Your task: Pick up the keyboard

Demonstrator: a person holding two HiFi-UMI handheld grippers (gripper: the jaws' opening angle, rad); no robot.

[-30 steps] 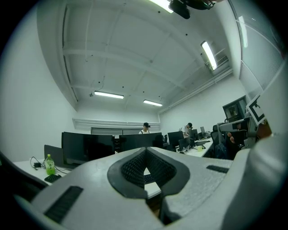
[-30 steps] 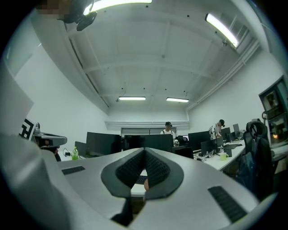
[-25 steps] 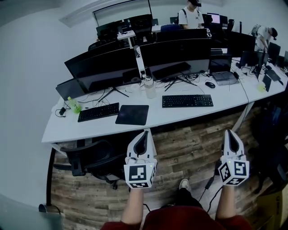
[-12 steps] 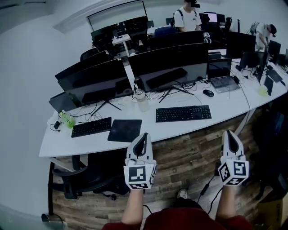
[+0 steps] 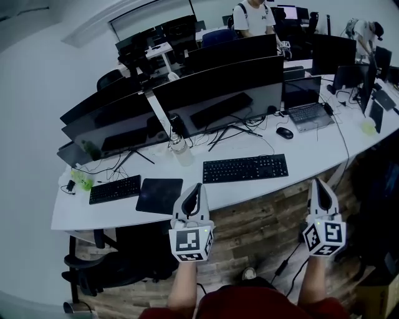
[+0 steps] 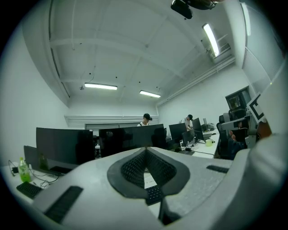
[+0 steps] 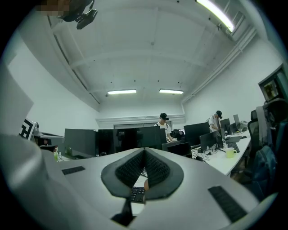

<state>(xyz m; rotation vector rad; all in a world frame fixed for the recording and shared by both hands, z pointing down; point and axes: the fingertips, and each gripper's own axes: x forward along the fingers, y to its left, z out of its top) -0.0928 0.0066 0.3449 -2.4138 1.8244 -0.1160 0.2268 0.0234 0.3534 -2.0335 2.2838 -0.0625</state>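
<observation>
A black keyboard [image 5: 245,168] lies on the white desk [image 5: 305,152], in front of the middle monitor. A second, smaller black keyboard [image 5: 115,189] lies further left beside a dark mouse pad [image 5: 159,195]. My left gripper [image 5: 196,187] is held level just short of the desk's front edge, shut and empty. My right gripper [image 5: 318,182] hangs over the wooden floor to the right, also shut and empty. In the left gripper view, keyboard keys [image 6: 154,194] show below the shut left gripper [image 6: 145,152]. The right gripper view shows keys [image 7: 137,194] under the shut right gripper [image 7: 144,152].
Wide dark monitors [image 5: 218,93] line the desk's back. A clear bottle [image 5: 179,146], a mouse [image 5: 284,133], a laptop [image 5: 307,112] and cables lie behind the keyboards. A green bottle [image 5: 81,179] stands far left. A black chair [image 5: 118,265] sits lower left. A person [image 5: 249,15] stands beyond.
Both grippers have come closer to the desk together; the desk and keyboards now sit lower and nearer in the head view. Jaws stay shut.
</observation>
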